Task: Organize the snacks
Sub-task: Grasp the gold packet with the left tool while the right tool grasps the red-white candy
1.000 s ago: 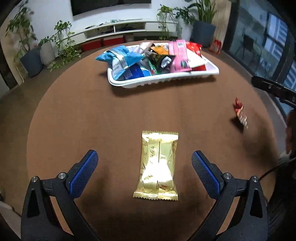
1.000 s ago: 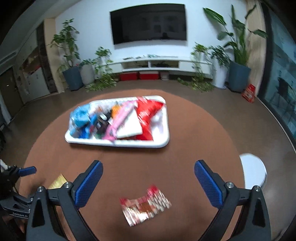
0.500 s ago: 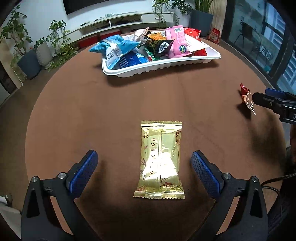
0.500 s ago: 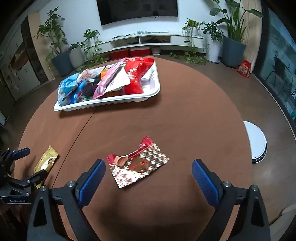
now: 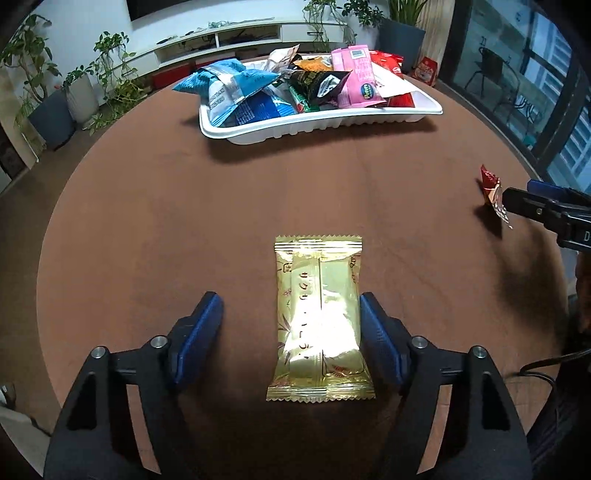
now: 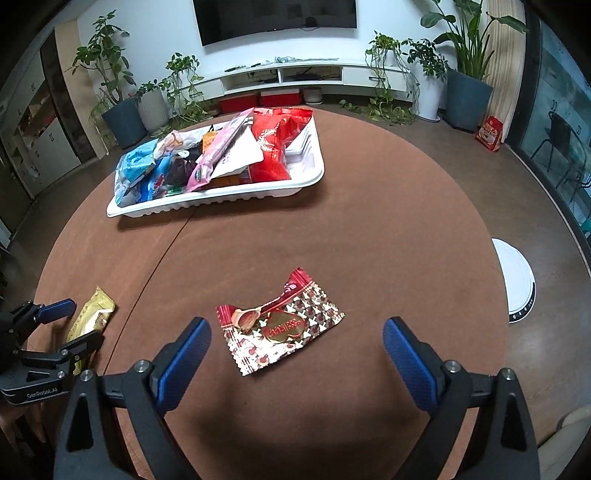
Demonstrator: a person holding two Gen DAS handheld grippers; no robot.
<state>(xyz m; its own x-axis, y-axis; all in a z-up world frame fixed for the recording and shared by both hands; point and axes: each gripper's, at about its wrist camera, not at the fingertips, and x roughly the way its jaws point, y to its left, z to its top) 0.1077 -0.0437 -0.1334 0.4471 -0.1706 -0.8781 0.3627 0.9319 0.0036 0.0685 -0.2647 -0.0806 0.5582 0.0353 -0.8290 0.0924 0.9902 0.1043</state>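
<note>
Left wrist view: a gold packet [image 5: 320, 325] lies flat on the table [image 5: 147, 221], between the closing jaws of the left gripper [image 5: 291, 334], not yet pinched. It is judged light, crinkly and slippery, best taken across its sides. The right gripper [image 6: 295, 354], tilted downward, is spread wide around a red packet [image 6: 279, 321].

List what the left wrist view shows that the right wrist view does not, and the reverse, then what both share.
Only the left wrist view shows the printed face of the gold packet between the closing left gripper; one pad is at the packet's edge, the other apart from it.

Only the right wrist view shows the red patterned packet whole, lying flat between the open right gripper, plus the wall television and a white round object on the floor.

Both show the brown round table, the white tray of snacks, and the other gripper at the frame's edge.
</note>
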